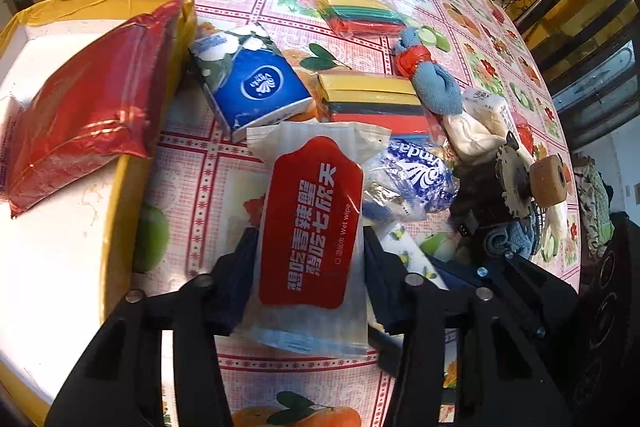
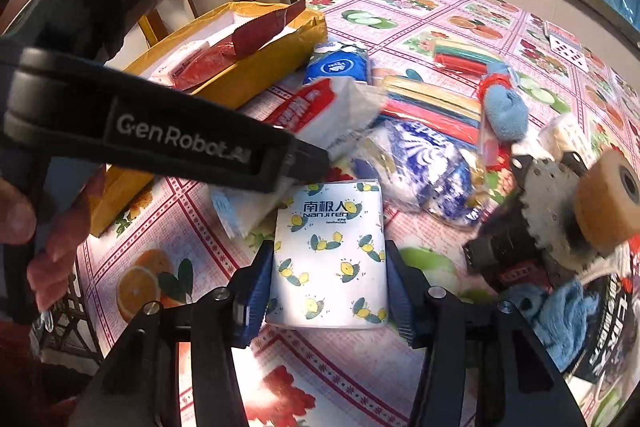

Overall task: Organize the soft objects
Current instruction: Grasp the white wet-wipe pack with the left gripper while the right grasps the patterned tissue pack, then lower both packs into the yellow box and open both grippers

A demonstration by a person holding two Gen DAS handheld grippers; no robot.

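My left gripper (image 1: 310, 275) is shut on a red-and-white wet wipe packet (image 1: 312, 223), held just above the table to the right of the yellow box (image 1: 120, 195). The right wrist view shows that packet (image 2: 320, 107) sticking out past the left gripper's black body. A red foil pouch (image 1: 80, 99) lies in the box. My right gripper (image 2: 328, 291) is shut on a white lemon-print tissue pack (image 2: 330, 255), with a finger pressed against each long side. Whether this pack rests on the tablecloth I cannot tell.
Beyond the grippers lie a blue tissue pack (image 1: 256, 83), two bagged stacks of coloured cloths (image 1: 372, 99), a blue rolled towel with a red band (image 1: 432, 79), a crumpled blue-white pack (image 1: 416, 179) and a white cloth (image 1: 476, 131). A black motor with a wheel (image 2: 560, 211) stands at the right. A hand (image 2: 40, 227) holds the left gripper.
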